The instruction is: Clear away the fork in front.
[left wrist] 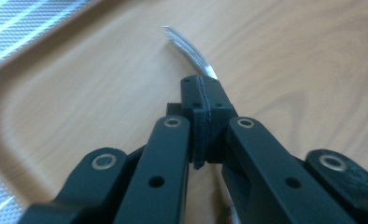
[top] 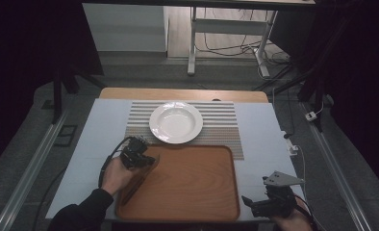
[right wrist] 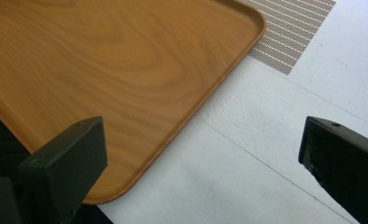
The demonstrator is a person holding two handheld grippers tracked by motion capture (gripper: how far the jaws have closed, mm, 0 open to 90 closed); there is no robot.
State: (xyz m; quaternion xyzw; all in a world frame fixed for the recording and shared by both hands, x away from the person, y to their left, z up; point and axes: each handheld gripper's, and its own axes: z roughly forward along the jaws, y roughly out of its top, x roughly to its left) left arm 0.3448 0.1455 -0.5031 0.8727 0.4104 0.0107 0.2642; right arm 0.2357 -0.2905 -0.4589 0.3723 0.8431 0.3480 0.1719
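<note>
Where your left gripper (left wrist: 203, 100) clamps its jaws together, a thin metal utensil (left wrist: 191, 51) sits pinched between the pads, its curved tip reaching out over the wooden tray (top: 197, 183) near that tray's left edge. Beyond the tray's far edge, a white plate (top: 176, 122) rests on the striped placemat (top: 221, 120). Your right gripper (right wrist: 201, 154) hangs with jaws wide apart, holding nothing, off the tray's near right corner above the white worktop (right wrist: 275, 154).
</note>
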